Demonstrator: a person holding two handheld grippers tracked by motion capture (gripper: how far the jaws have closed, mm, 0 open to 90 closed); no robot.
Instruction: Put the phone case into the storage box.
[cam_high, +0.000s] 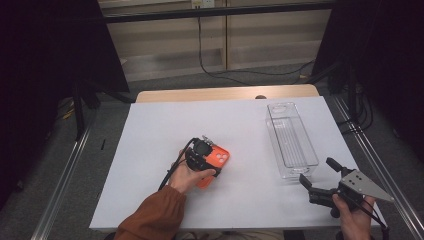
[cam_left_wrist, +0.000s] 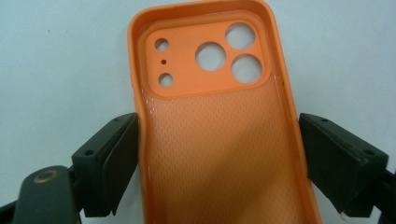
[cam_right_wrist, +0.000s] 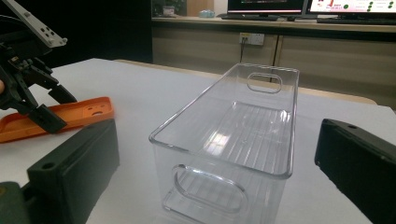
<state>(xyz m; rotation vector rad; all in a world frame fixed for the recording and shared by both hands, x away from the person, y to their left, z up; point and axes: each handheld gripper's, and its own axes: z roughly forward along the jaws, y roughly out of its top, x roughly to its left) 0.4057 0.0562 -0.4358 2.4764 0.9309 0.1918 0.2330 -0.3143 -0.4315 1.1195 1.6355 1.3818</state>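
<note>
Left gripper (cam_high: 201, 155) straddles the orange phone case (cam_left_wrist: 217, 121), which lies inside-up on the white table (cam_high: 150, 150). Jaws wide: one touches the case's edge, the other stands just clear. Right gripper (cam_high: 320, 181) jaws wide, nothing between, facing the clear bin (cam_right_wrist: 233, 140).

An orange phone case (cam_left_wrist: 219, 140) — fine dotted texture inside — lies on white table (cam_high: 165, 130); clear ribbed bin (cam_right_wrist: 243, 135).
</note>
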